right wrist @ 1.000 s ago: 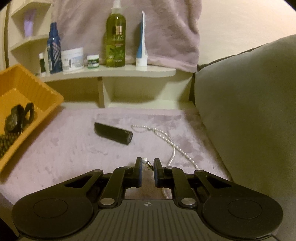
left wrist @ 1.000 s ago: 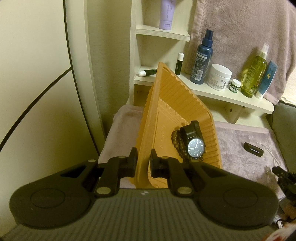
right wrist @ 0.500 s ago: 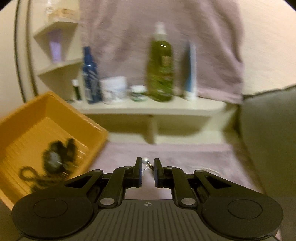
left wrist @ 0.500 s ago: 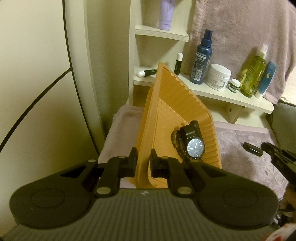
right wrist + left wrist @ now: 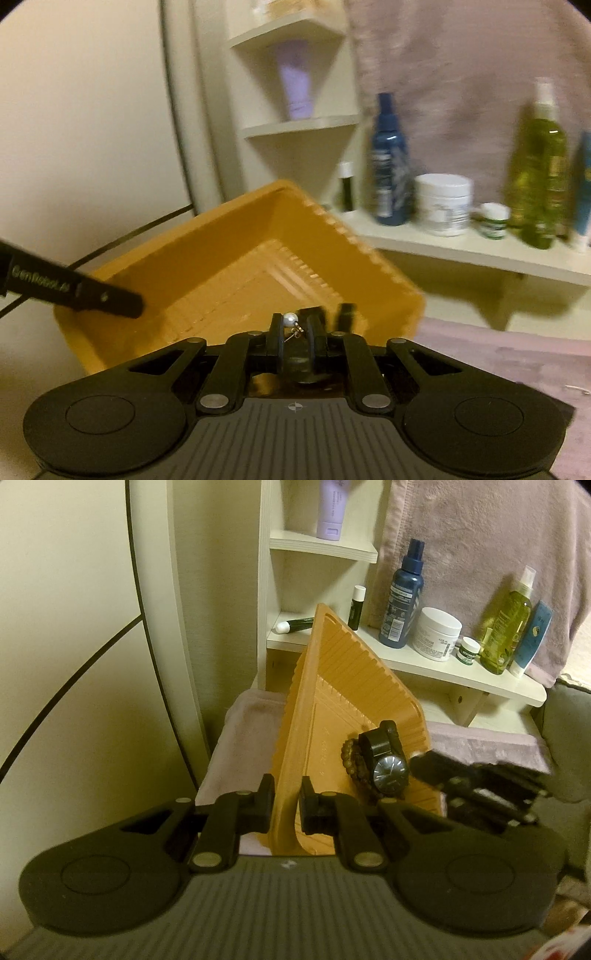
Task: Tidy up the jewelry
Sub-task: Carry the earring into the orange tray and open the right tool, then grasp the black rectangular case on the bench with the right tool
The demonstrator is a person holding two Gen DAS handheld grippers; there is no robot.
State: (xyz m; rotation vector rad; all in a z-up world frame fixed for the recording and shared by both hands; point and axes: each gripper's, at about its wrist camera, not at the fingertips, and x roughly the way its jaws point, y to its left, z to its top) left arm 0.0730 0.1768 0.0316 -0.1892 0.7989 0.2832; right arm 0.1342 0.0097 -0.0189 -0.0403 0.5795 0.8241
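Observation:
My left gripper (image 5: 286, 805) is shut on the near wall of the orange tray (image 5: 332, 686) and holds it tipped up on the mauve cloth. A black watch (image 5: 389, 771) and a brown bead bracelet (image 5: 354, 764) lie in the tray's low corner. My right gripper (image 5: 295, 328) is shut on the clasp end of a pearl necklace (image 5: 290, 318), just at the tray's (image 5: 229, 266) near rim. The rest of the strand is hidden below the gripper. In the left wrist view the right gripper (image 5: 432, 771) shows blurred beside the watch.
A white shelf (image 5: 424, 664) behind the tray carries a blue bottle (image 5: 402, 602), a white jar (image 5: 437, 633), a green bottle (image 5: 506, 627) and small tubes. A mauve towel (image 5: 480, 535) hangs behind. A grey cushion (image 5: 569, 738) is at the right and a pale wall at the left.
My right gripper has swung left and up off the mauve cloth with the necklace end, arriving at the tray. The left gripper and tray have stayed still.

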